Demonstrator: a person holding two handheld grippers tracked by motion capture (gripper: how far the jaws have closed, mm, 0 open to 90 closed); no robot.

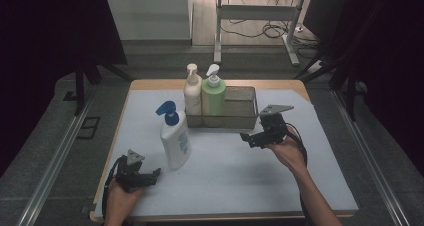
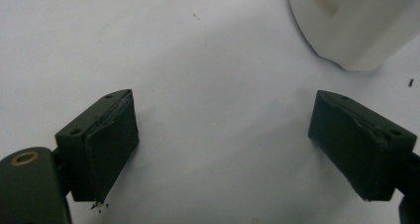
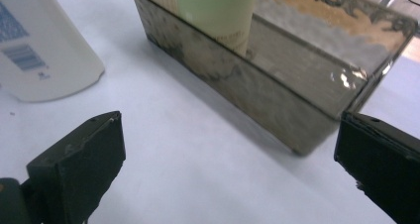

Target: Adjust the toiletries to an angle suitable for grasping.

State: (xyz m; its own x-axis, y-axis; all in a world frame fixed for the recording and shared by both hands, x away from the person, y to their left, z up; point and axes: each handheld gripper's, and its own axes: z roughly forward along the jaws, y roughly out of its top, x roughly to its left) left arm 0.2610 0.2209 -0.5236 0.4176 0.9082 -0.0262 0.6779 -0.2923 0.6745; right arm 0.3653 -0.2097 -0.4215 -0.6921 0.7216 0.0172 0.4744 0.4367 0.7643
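A white bottle with a blue pump point(image 1: 174, 136) stands upright on the surface point(image 1: 225, 176), just in front of the left end of the tray point(image 1: 240, 120) and apart from it. Inside the tray, at its left end, a cream bottle point(image 1: 192, 92) and a green bottle point(image 1: 213, 95) stand side by side, touching or nearly so; the rest of the tray is bare.

The left claw point(image 1: 155, 173) rests low on the surface, near the white bottle's base and to its left — released, jaws spread wide with nothing between them. In the left gripper view the bottle's white base point(image 2: 354, 26) sits ahead and to one side of the open jaws, not between them.

The right claw point(image 1: 246, 137) hovers just in front of the tray's right half — also released and empty. In the right gripper view its jaws frame the tray's front wall point(image 3: 257, 92), with the green bottle point(image 3: 218, 11) behind it and the white bottle point(image 3: 39, 55) off to the side.
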